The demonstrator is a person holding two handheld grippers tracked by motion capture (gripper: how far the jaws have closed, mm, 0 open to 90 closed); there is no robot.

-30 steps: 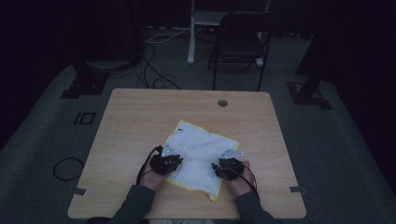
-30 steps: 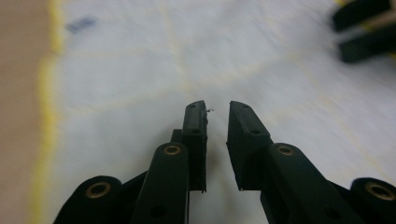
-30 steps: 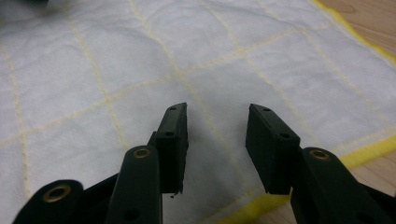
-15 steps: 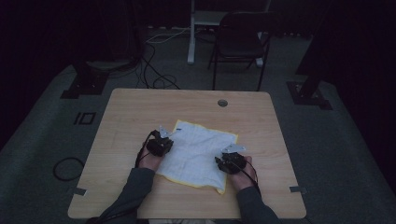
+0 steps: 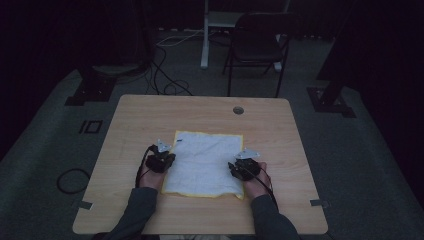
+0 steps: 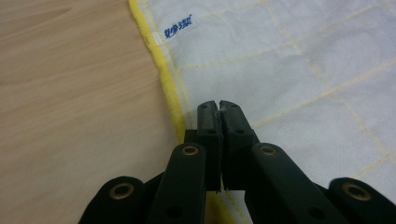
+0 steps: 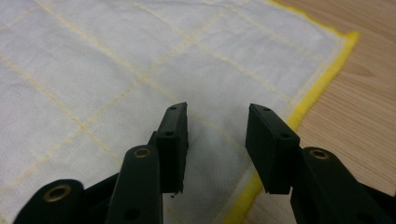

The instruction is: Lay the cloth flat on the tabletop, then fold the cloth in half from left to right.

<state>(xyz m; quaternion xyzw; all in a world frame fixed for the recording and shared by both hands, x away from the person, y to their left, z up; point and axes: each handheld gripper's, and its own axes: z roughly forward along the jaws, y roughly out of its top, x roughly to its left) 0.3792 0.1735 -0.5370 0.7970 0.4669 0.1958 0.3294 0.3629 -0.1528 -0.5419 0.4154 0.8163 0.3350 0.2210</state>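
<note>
A white quilted cloth [image 5: 205, 162] with a yellow hem lies flat and square on the wooden table [image 5: 200, 112]. My left gripper [image 5: 170, 159] sits at the cloth's left edge. In the left gripper view its jaws [image 6: 219, 108] have just been closing and stand shut just inside the yellow hem [image 6: 163, 79]; no fold of cloth [image 6: 289, 56] shows between them. My right gripper [image 5: 233, 168] is at the cloth's right side. In the right gripper view it [image 7: 217, 123] is open, with the cloth [image 7: 93, 60] lying flat under the gap.
A round cable hole [image 5: 238, 110] is in the table's far side. A dark chair [image 5: 257, 47] and a white post [image 5: 205, 35] stand beyond the table. Cables [image 5: 165, 80] run across the floor at the back left.
The cloth lay skewed with its right corner rumpled; now it is flat and squared to the table. The left hand swung out to the cloth's left edge. The right hand shifted a little.
</note>
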